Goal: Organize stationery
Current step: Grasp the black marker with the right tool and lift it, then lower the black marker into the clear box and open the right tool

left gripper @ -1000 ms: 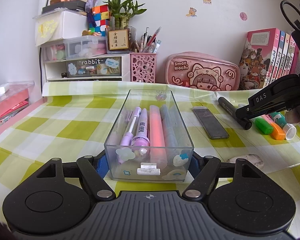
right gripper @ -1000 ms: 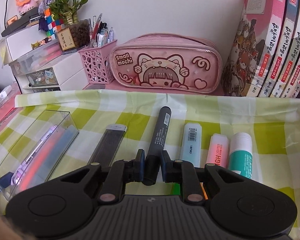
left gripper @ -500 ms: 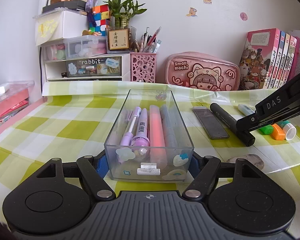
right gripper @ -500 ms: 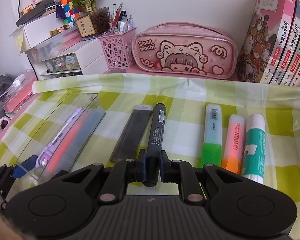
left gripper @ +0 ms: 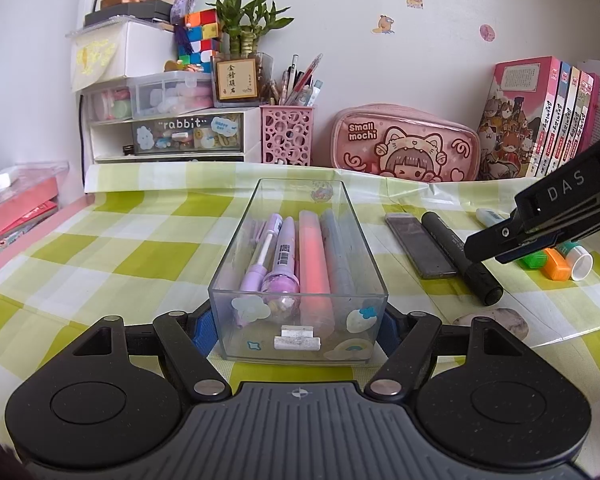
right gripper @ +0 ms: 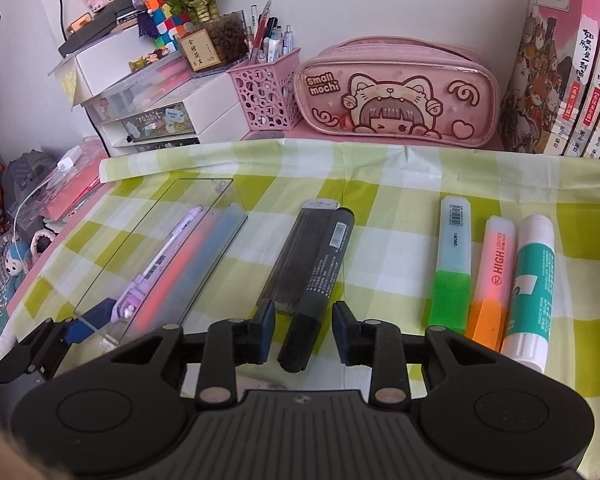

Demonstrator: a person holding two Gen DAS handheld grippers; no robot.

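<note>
Left wrist view showed the left gripper point(left gripper: 299, 326) clamped across the near end of the clear rectangular plastic organiser box point(left gripper: 298, 308), its blue pads pressed to both side walls. Inside lay a lilac pen point(left gripper: 260, 254), a lilac capped marker point(left gripper: 283, 258), a coral highlighter point(left gripper: 311, 258) and a grey-blue pen point(left gripper: 338, 252), side by side, with a bare strip along the right wall.

To the right of the box, on the green-and-white checked cloth point(right gripper: 380, 184), a flat smoky-grey lead case point(right gripper: 300, 256) lay touching a black barrel marker point(right gripper: 320, 276). The right gripper point(right gripper: 305, 332) stood over the marker's cap end with its jaws apart, a pad on either side and neither touching.

Judging by this, the marker was the next piece to go in. A good grasp would seat both pads squarely on the barrel, clear of the grey case alongside, then lift level and lay it parallel to the pens.

Further right sat a green highlighter point(right gripper: 452, 264), an orange highlighter point(right gripper: 494, 280) and a white-and-teal glue stick point(right gripper: 530, 288) in a close row, well apart from the marker. Open cloth between marker and box gave an unobstructed path; the box's right rim was the edge to clear.
</note>
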